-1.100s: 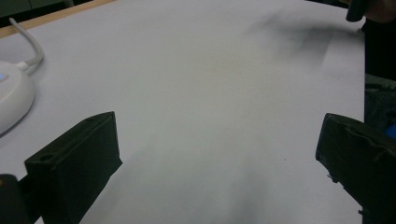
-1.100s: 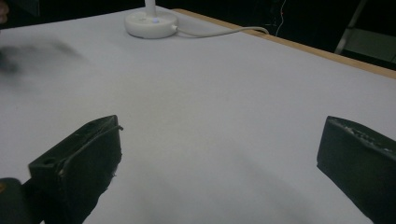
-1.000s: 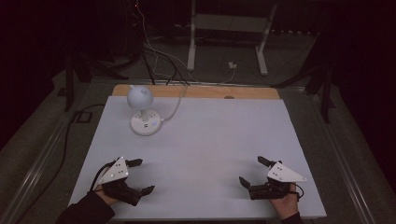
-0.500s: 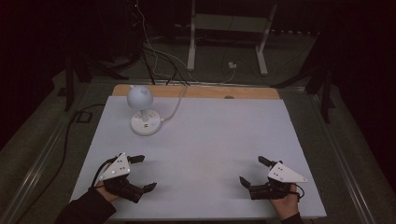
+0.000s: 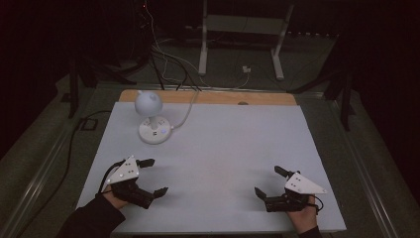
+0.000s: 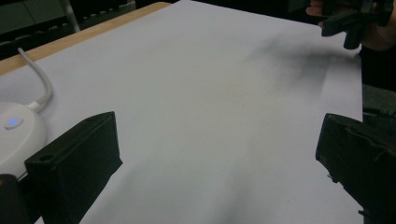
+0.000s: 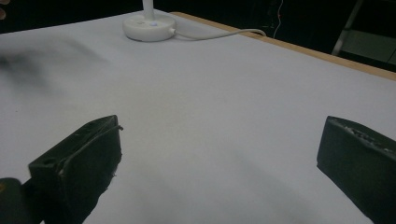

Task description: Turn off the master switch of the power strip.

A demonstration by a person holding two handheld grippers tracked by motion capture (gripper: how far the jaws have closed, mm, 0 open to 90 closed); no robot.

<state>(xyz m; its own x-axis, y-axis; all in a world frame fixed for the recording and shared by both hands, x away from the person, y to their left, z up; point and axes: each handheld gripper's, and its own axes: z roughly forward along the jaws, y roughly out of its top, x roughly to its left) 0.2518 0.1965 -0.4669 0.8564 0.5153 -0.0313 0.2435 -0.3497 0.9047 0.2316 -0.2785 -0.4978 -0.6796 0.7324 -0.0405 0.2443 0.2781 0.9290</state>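
We're looking down on the white table (image 5: pixel 223 148), and both grippers sit low in the frame, near its bottom edge. Compared with a second ago, very little has moved: the left gripper (image 5: pixel 152 176) has crept a touch lower and toward the centre, while the right gripper (image 5: pixel 267 181) has settled slightly lower at the lower right. Nothing has been picked up in between.

Both sets of tongs are spread wide and hold nothing. In the left gripper view its jaws stand far apart with bare table between them, and the right gripper view shows the same.

The thing nearest to hand is the small white desk lamp (image 5: pixel 149 115), standing upright in the upper left of the high view, well apart from both grippers. Its round base (image 6: pixel 14 133) pokes in at the left edge of the left gripper view, a blue light glowing on it, and its cable (image 7: pixel 219 33) trails off toward the table's wooden far edge.

We judge this as the ready stance: the work hasn't started, and the left gripper looks better placed to reach up for the lamp.
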